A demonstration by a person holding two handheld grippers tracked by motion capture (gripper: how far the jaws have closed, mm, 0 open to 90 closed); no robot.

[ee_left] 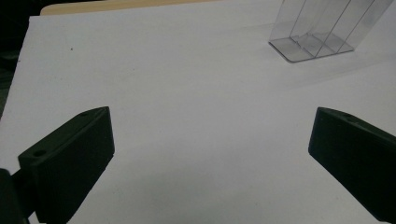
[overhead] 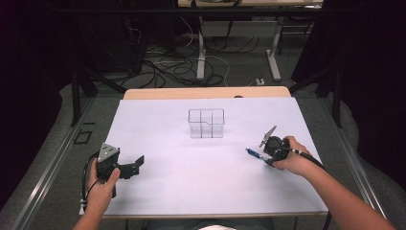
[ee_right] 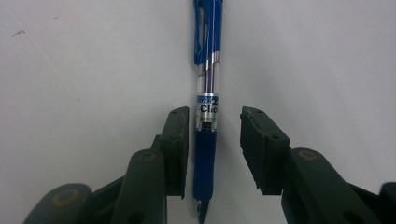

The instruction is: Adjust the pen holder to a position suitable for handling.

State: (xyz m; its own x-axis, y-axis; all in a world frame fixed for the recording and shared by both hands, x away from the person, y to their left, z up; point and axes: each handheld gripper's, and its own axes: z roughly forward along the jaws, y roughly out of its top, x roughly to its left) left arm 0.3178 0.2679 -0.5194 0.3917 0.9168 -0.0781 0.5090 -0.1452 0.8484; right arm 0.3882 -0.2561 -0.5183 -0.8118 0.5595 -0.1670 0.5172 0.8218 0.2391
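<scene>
Pen (ee_right: 207,93), blue retractable type with a clear mid-barrel and dark blue rubber grip, lies flat on the white table (overhead: 191,182) near its right edge, well apart from the clear divided organizer (overhead: 206,123) standing toward the far middle.

Right hand-held gripper (ee_right: 212,149): jaws parted, straddling the rubber grip section; left jaw looks close to or touching the barrel, right jaw clearly apart from it. Not yet clamped. In the high view the same gripper (overhead: 264,153) sits low over the pen (overhead: 253,154), held by the person's right hand (overhead: 291,158).

Left hand-held gripper (ee_left: 210,158): jaws wide apart, nothing between them, near the left edge of the table.

Handling judgement: light, stiff, round plastic body; likely to roll or twist if pinched on the smooth clear section. The rubber grip is the better hold, offering friction and some give, and it is where the jaws now stand.

Orientation: long axis runs straight along the right gripper's line of sight. Clip end points away from the gripper, toward the table's left; writing tip points back at the gripper.
</scene>
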